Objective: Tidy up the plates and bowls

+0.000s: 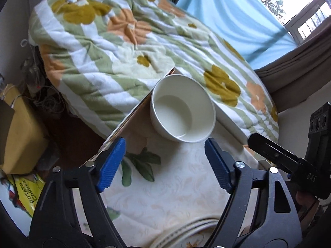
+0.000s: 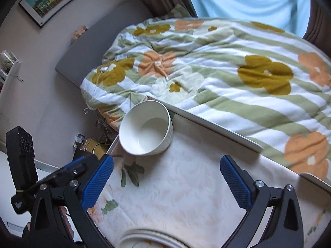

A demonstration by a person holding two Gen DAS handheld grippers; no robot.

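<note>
A white bowl (image 1: 183,108) stands upright and empty at the far corner of a small table with a cream flowered cloth (image 1: 178,186); it also shows in the right wrist view (image 2: 145,128). A stack of cream plates with a patterned rim (image 1: 192,234) lies at the near edge, under both grippers, and shows in the right wrist view (image 2: 144,238). My left gripper (image 1: 165,161) is open and empty, a little short of the bowl. My right gripper (image 2: 165,180) is open and empty, above the cloth to the right of the bowl.
A bed with a green striped flowered quilt (image 1: 128,47) runs right behind the table (image 2: 206,122). A yellow box (image 1: 22,132) and a snack bag (image 1: 26,192) lie on the floor to the left. A blue curtain (image 1: 233,18) hangs behind the bed.
</note>
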